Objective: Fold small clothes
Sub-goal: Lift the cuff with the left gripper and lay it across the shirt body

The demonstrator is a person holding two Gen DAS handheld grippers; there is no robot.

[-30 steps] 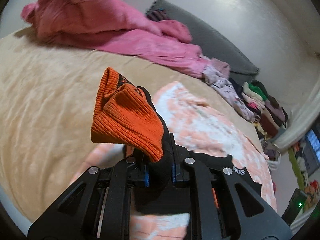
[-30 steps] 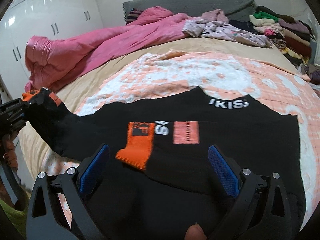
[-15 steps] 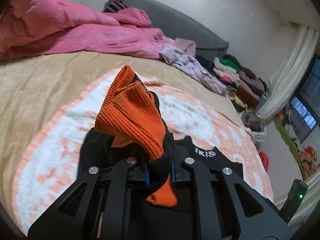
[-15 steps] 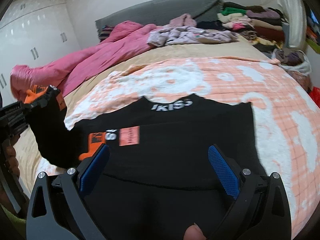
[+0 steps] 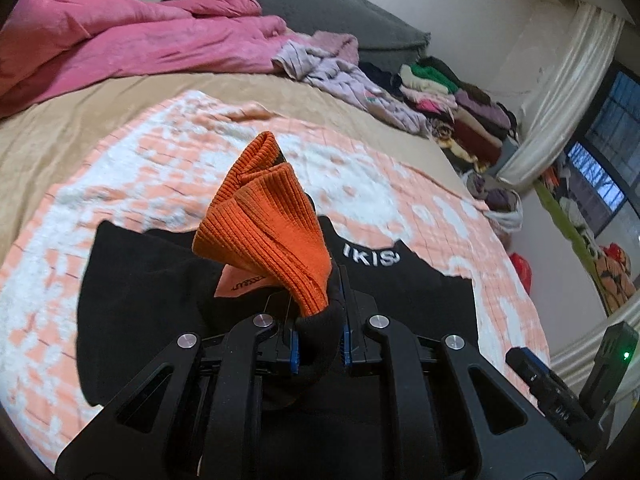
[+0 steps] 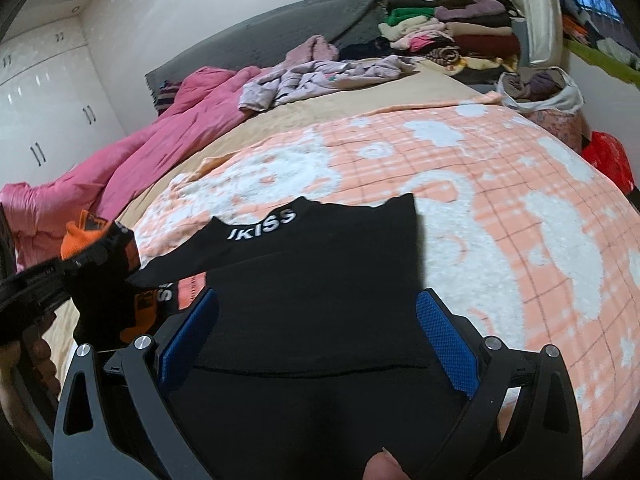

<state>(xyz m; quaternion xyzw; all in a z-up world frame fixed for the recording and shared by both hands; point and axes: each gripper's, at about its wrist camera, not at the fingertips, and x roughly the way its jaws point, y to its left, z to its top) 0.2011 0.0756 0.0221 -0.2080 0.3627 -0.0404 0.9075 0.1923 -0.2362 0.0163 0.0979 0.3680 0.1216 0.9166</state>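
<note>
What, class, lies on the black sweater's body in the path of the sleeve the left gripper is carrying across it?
Nothing visible. The left gripper is shut on the orange-cuffed sleeve, raised over the black sweater. The sweater's body lies flat and bare on the peach blanket; the open right gripper stands at its near edge.

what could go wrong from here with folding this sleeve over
1. The left gripper pinches only a bunched bit of the sleeve near the orange cuff, so it could slip out or land crumpled.
2. The right gripper is open over the black top, not pinning it, so the body may drag.
</note>
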